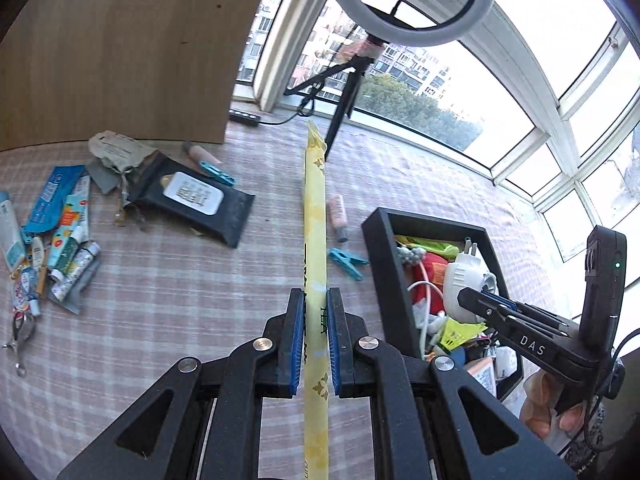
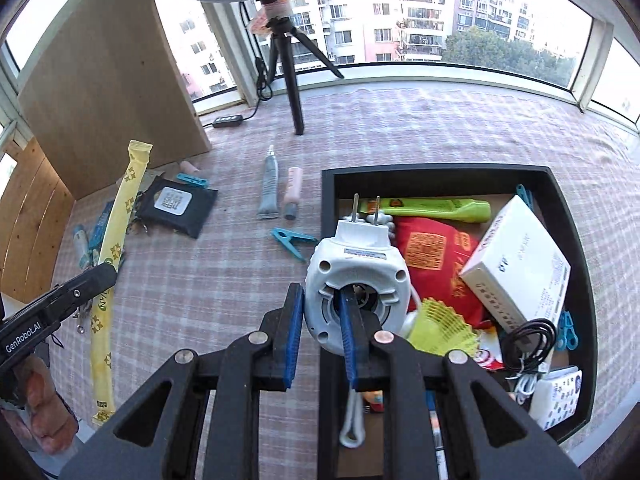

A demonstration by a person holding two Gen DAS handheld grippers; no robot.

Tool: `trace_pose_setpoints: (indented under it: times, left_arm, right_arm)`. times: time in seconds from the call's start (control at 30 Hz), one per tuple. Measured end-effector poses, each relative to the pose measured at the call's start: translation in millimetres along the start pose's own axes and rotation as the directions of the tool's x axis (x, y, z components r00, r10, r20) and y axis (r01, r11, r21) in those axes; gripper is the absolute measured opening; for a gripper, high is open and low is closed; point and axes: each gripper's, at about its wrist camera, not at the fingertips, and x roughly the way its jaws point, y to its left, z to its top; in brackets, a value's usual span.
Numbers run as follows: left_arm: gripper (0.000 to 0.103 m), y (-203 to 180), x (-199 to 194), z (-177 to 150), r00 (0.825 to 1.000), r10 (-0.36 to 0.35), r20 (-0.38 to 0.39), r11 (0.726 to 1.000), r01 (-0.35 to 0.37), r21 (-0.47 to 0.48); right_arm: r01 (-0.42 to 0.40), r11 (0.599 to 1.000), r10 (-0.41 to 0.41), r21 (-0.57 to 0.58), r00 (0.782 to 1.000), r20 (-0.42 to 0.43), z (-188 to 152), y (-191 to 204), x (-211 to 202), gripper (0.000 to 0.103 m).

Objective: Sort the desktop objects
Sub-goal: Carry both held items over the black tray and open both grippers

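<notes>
My left gripper (image 1: 315,294) is shut on a long yellow stick packet (image 1: 315,208), which points away over the checked tablecloth. In the right wrist view that packet (image 2: 116,232) hangs at the left, with the left gripper (image 2: 102,274) shut on it and a hand below. My right gripper (image 2: 320,292) is shut on a white plug adapter (image 2: 356,256): one finger lies outside its body, the other inside its round opening. The adapter hangs over the left edge of the black tray (image 2: 328,200). From the left wrist view, the right gripper (image 1: 470,300) holds the adapter (image 1: 460,280) above the tray (image 1: 376,248).
The tray holds a red pouch (image 2: 432,248), a white box (image 2: 520,272), a green item and cables. On the cloth lie a black wipes pack (image 1: 192,200), a pile of tubes (image 1: 60,240), blue pegs (image 2: 292,240), a grey tube (image 2: 269,188) and a pink tube (image 2: 293,192). A ring-light tripod (image 2: 294,80) and a wooden board (image 2: 104,92) stand behind.
</notes>
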Motion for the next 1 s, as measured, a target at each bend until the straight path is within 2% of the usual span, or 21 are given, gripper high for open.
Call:
trace_pose_setpoints:
  times: [0.37,0.6,0.63,0.7,0.77,1.0]
  left_arm:
    - [0.01,-142.4,60.0,-20.8,0.99,-0.117,-0.084,0.986,0.126,0.114]
    - [0.011,-204.4,84.1,-32.1,0.978,-0.159,-0.137,0.967,0.182,0.177]
    - [0.022,-210.6,86.6,-32.9,0.977,-0.159,-0.139,0.966,0.183,0.184]
    - [0.045,-216.4,88.5,-31.0,0.982,-0.134,-0.13,0.968,0.157,0.193]
    - [0.045,-216.6,85.1,-28.0,0.989,-0.112,-0.098,0.971,0.13,0.202]
    - [0.045,-187.1,73.6,-24.6,0.994,-0.078,-0.076,0.981,0.09,0.17]
  right_arm:
    - [0.085,0.988,-0.087,0.132,0.996,0.008,-20.8,-145.1,-28.8,0.018]
    - [0.093,0.979,-0.096,0.182,0.995,0.009,-25.0,-188.4,-34.6,0.019]
    - [0.08,0.981,-0.083,0.176,0.996,0.011,-23.6,-189.4,-35.1,0.02]
    - [0.074,0.983,-0.078,0.167,0.997,0.018,-20.8,-188.9,-39.0,0.042]
    - [0.076,0.984,-0.086,0.163,0.995,0.055,-19.2,-187.4,-47.9,0.048]
    - [0.036,0.988,-0.048,0.152,0.996,0.075,-14.4,-171.6,-52.1,0.048]
